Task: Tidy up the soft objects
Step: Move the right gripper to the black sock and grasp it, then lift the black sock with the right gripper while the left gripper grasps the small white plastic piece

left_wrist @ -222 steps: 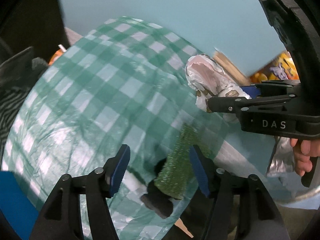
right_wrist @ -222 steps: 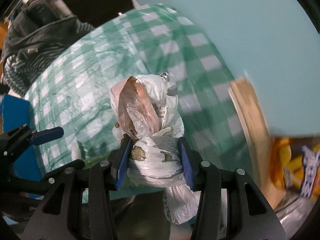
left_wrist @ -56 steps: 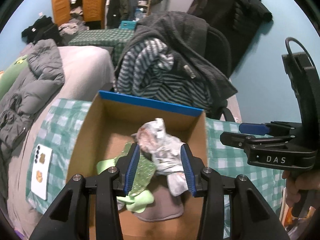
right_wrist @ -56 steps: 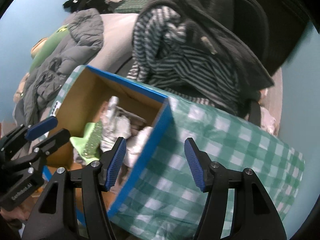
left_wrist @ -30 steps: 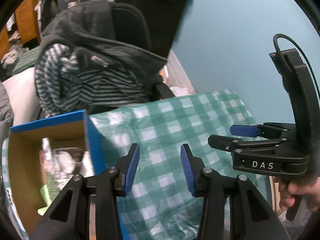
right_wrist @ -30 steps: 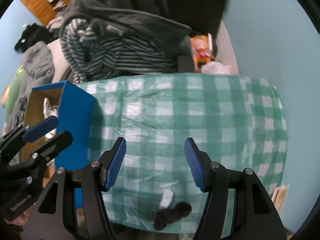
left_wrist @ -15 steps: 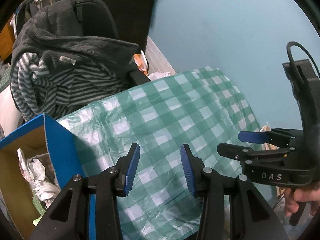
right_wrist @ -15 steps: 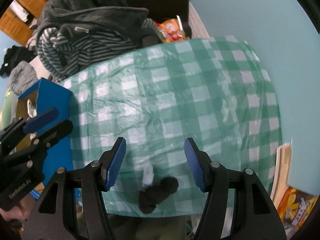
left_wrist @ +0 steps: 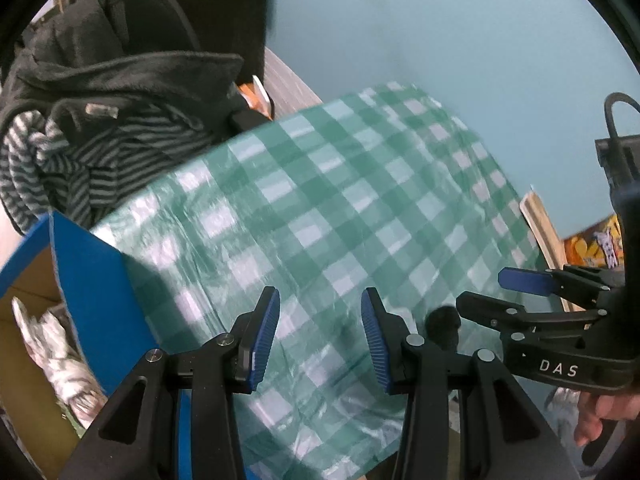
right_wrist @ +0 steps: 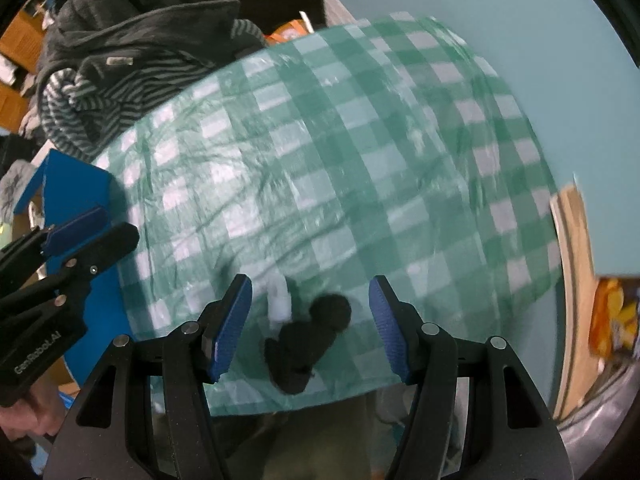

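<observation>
A black soft object (right_wrist: pixel 308 340) with a small white piece (right_wrist: pixel 279 300) beside it lies near the front edge of the green checked tablecloth (right_wrist: pixel 340 160). My right gripper (right_wrist: pixel 310 320) is open, its blue pads either side of the black object and just above it. The black object also shows in the left wrist view (left_wrist: pixel 442 326), partly hidden behind my fingers. My left gripper (left_wrist: pixel 320 332) is open and empty over the cloth. A blue-sided cardboard box (left_wrist: pixel 92 280) at the left holds a crumpled white plastic bag (left_wrist: pixel 60 360).
A chair draped with a dark fleece and a striped garment (left_wrist: pixel 100 140) stands behind the table. A teal wall (right_wrist: pixel 500 20) is at the back. A wooden board (right_wrist: pixel 572 280) and an orange packet (left_wrist: pixel 592 248) are at the table's right side.
Both grippers have swung right, away from the box, and down toward the table's front edge. The black object now lies between the right gripper's pads. The bag stays in the box.
</observation>
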Action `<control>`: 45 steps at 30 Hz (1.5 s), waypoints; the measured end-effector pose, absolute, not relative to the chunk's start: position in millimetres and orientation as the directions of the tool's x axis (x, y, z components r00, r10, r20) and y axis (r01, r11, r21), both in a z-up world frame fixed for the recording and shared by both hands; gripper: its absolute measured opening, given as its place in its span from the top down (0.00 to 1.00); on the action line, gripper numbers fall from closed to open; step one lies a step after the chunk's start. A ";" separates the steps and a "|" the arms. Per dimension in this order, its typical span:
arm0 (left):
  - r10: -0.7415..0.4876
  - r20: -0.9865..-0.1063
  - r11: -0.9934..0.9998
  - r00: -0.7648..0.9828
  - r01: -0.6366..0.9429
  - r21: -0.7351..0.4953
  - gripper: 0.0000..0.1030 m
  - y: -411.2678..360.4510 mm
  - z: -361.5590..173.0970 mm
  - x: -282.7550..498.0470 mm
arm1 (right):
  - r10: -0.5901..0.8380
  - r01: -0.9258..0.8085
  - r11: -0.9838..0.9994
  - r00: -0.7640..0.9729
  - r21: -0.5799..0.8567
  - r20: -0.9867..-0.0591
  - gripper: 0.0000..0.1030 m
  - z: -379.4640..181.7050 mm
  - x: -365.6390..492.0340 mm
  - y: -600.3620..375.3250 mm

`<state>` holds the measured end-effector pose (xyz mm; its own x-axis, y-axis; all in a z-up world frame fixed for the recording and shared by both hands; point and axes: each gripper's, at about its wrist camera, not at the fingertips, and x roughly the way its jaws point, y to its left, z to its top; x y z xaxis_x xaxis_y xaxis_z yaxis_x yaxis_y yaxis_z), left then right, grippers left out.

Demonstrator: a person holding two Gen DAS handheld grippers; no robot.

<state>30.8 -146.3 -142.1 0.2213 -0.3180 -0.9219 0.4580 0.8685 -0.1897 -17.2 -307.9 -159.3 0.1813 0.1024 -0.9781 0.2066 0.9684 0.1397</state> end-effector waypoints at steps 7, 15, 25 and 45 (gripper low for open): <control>-0.315 -0.932 0.845 0.179 0.500 -0.190 0.58 -152.6 -154.2 14.0 | 0.115 0.314 0.936 0.154 0.159 -0.981 0.40 -181.2 -49.0 -309.9; -0.289 -0.941 0.845 0.173 0.507 -0.166 0.57 -152.4 -164.5 9.8 | 0.137 0.363 0.913 0.151 0.184 -0.979 0.40 -200.4 -54.6 -305.0; -0.264 -0.951 0.844 0.161 0.516 -0.147 0.57 -158.6 -175.1 8.7 | 0.134 0.361 0.917 0.119 0.169 -0.984 0.40 -221.1 -50.7 -296.2; -0.294 -0.950 0.861 0.103 0.460 -0.217 0.46 -187.6 -187.5 12.9 | 0.082 0.276 0.954 0.128 0.115 -0.988 0.61 -216.0 -56.3 -323.7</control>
